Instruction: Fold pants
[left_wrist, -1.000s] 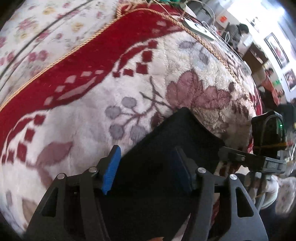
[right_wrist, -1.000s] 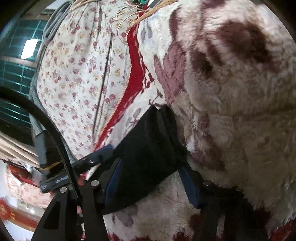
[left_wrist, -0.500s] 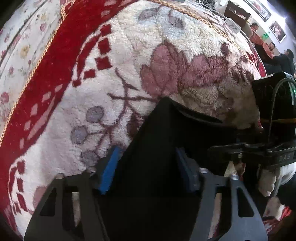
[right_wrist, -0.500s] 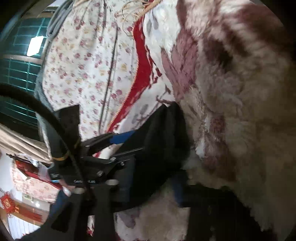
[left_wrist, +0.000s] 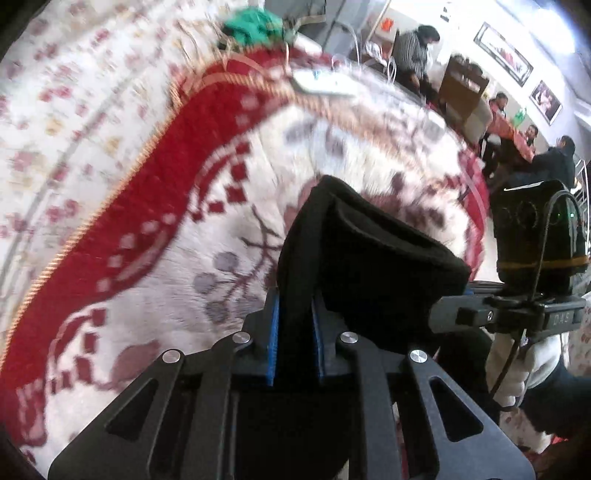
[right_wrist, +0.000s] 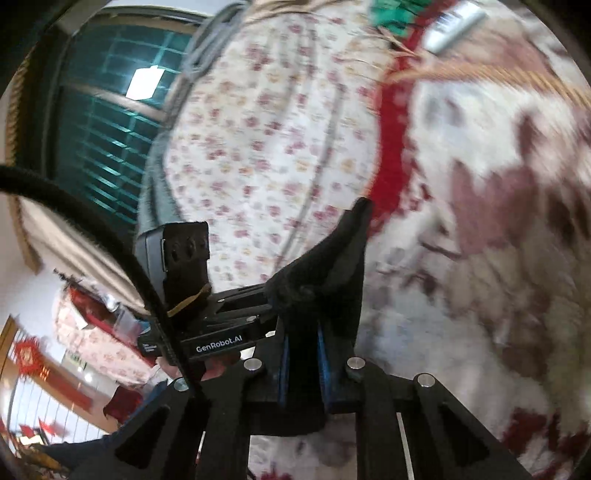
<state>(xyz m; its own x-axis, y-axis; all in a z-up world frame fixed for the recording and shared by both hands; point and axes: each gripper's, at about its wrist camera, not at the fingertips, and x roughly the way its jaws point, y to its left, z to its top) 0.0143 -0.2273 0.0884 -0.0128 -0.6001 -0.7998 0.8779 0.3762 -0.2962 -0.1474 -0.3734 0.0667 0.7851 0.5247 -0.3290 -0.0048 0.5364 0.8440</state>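
Observation:
Black pants (left_wrist: 369, 251) hang bunched above the plush red-and-cream blanket (left_wrist: 155, 221). In the left wrist view my left gripper (left_wrist: 295, 295) has its blue pads pressed on a fold of the black cloth, its jaws still closing. In the right wrist view my right gripper (right_wrist: 301, 332) is closing on another edge of the pants (right_wrist: 325, 266), with the cloth pinched between its pads. The two grippers are close together, each visible in the other's view: the right one (left_wrist: 532, 314), the left one (right_wrist: 221, 332). Most of the garment is hidden below the fingers.
A floral sheet (left_wrist: 55, 92) lies beyond the blanket's gold-corded edge. A green bundle (left_wrist: 255, 26) and a flat white device (left_wrist: 321, 83) sit at the far end. Several people (left_wrist: 413, 48) are at the back of the room. A dark window (right_wrist: 99, 129) is on the left.
Both grippers have shut on the black pants and lifted the cloth off the blanket. Before, both stood open around the flat cloth.

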